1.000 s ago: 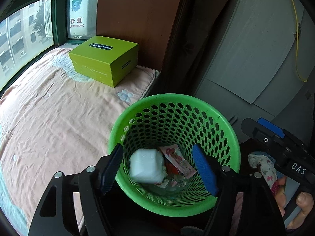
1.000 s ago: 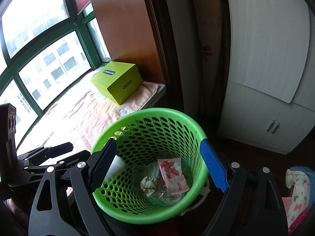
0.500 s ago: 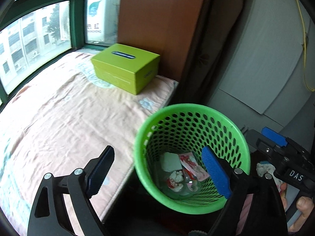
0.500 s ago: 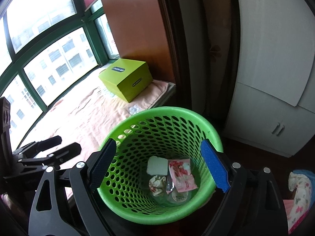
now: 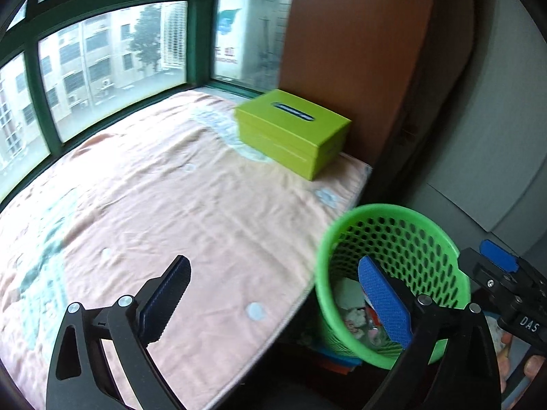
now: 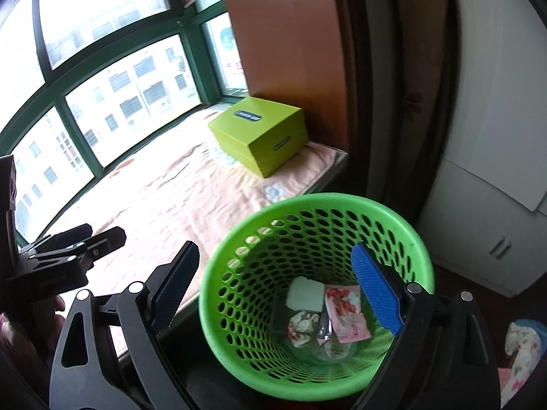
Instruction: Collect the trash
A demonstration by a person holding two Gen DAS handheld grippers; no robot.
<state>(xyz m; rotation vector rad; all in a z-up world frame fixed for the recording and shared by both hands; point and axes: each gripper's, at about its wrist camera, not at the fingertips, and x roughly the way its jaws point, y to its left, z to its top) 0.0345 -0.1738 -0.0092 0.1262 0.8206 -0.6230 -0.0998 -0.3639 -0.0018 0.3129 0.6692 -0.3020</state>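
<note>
A green perforated trash basket [image 6: 318, 200] stands on the floor beside the window seat. Inside it lie a white block [image 6: 305, 294], a pink wrapper [image 6: 345, 311] and crumpled paper [image 6: 301, 324]. My right gripper [image 6: 274, 249] hangs over the basket, its jaws opening with nothing between the pads. My left gripper [image 5: 273, 260] is over the edge of the pink blanket [image 5: 171, 198], left of the basket [image 5: 393, 210]. Its jaws are opening too and hold nothing. Each gripper shows at the edge of the other's view.
A lime-green cardboard box [image 5: 294, 133] sits on the blanket at the far corner, against a brown wooden panel [image 6: 290, 34]. Green-framed windows [image 5: 112, 51] line the seat's far side. A white cabinet [image 6: 485, 232] and a floral cloth [image 6: 523, 341] lie right of the basket.
The left gripper swung left, away from the basket and out over the blanket, and its jaws spread wider. The white block settled on the basket's bottom. The right gripper drew back a little and widened.
</note>
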